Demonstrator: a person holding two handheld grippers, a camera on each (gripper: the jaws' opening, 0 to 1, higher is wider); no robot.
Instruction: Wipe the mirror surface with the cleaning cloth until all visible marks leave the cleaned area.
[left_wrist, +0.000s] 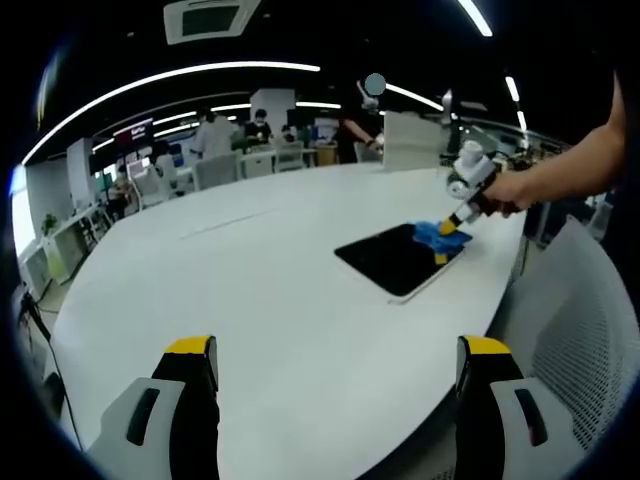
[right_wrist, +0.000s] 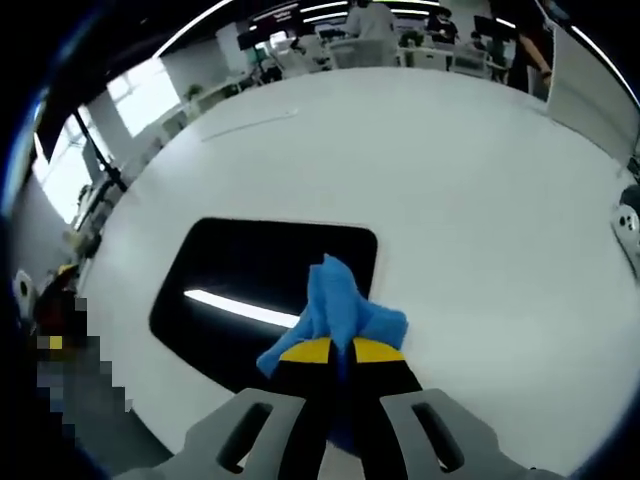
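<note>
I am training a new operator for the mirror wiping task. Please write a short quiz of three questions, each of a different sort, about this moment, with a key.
1. True or false: the right gripper is shut on the blue cloth.
2. Multiple choice: where does the blue cloth lie? A) at one edge of the mirror; B) on the chair; C) between the left gripper jaws.
3. Fill in: the left gripper's jaws stand ____ above the white table, holding nothing.

Key:
1. True.
2. A; the left gripper view shows the cloth at the mirror's far corner.
3. Open.
</note>
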